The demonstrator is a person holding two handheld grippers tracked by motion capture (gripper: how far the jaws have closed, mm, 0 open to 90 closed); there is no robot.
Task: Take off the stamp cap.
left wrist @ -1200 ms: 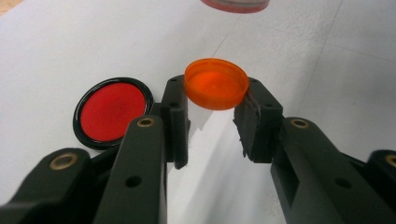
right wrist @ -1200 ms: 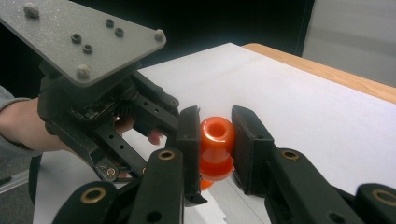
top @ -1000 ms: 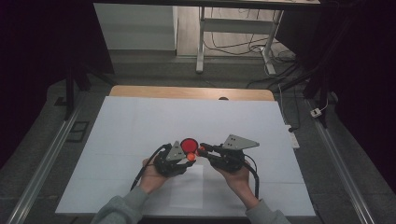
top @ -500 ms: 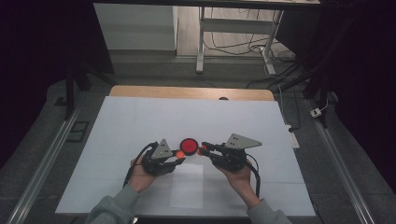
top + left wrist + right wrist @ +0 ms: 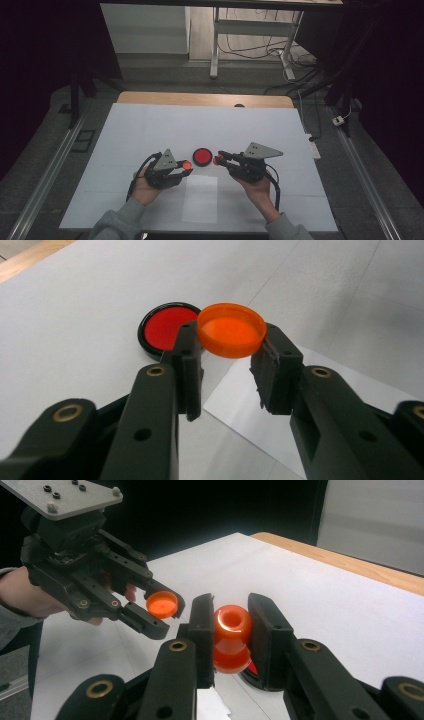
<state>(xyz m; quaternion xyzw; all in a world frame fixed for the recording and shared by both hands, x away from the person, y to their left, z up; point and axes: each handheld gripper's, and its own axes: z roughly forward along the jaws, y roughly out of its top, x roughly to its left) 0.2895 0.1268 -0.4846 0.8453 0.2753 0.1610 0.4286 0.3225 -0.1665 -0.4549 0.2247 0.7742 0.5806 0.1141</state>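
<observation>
Here the left gripper (image 5: 186, 168) clamps an orange cap (image 5: 232, 329) in its fingers, hollow side up. Between both grippers, a red disc (image 5: 202, 156) lies on the worktop (image 5: 150, 125). The right gripper (image 5: 218, 158) pinches an orange bottle (image 5: 231, 639), mouth facing the camera, its base hidden.

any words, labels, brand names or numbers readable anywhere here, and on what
None: no text can be read in any view.
Orange cap in the left gripper: plain, no print.
Orange bottle in the right gripper: no label on the part that shows.
Red disc with a black rim: plain face.
White sheet on the table: blank.
Grey plate on the left gripper: screws, no marking.
</observation>
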